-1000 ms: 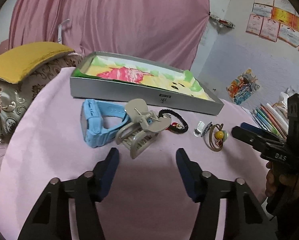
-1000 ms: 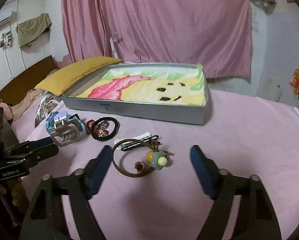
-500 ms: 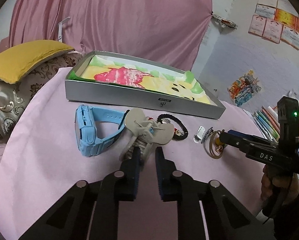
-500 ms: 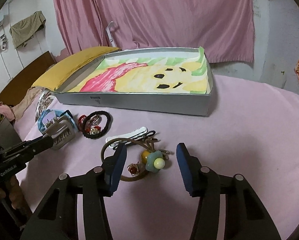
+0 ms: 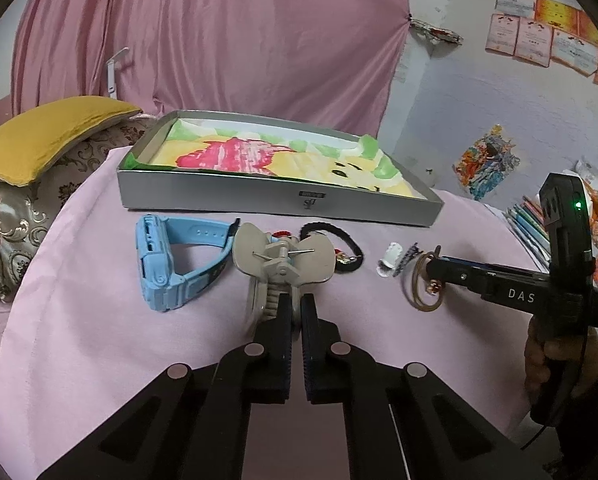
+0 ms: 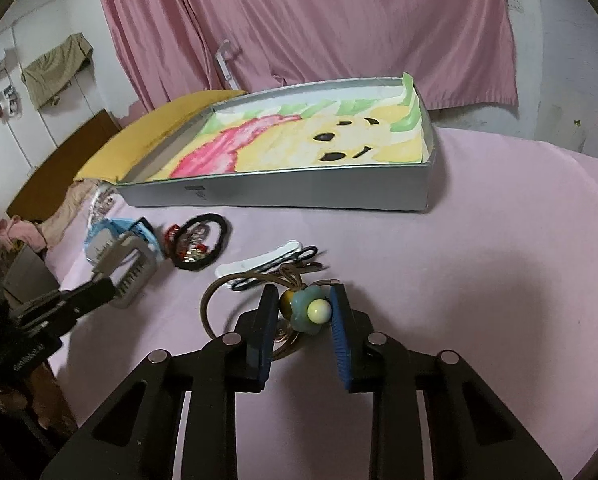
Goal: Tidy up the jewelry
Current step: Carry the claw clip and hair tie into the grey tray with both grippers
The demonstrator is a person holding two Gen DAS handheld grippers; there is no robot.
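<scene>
Grey plastic claw clip [image 5: 285, 266] sits pinched between the pads of my left hand-held gripper [image 5: 295, 312], jaws narrowed right down on its toothed end; wings point away from me toward the silver tray [image 5: 283, 204]. Clip lies on the pink bench cloth [image 5: 99, 340], touching the blue watch [image 5: 171, 264] on its left, black hair tie [image 5: 339, 246] just behind on the right.

My right hand-held gripper [image 6: 305, 314] is partly closed around the flower bead of the brown hair loop [image 6: 219, 300]; right pad looks in contact with the bead, left pad close, can't tell if it's truly clamped. White and black hairpins [image 6: 267, 264] lie just beyond the loop.

Key relation: tray lies straight ahead of both grippers, long side facing me, picture-lined floor with nothing in it. Left hand is nearer the tray's left half, right nearer the middle. Judging next move: lift each piece over the near wall, which stands taller than the items, so clearance matters.
</scene>
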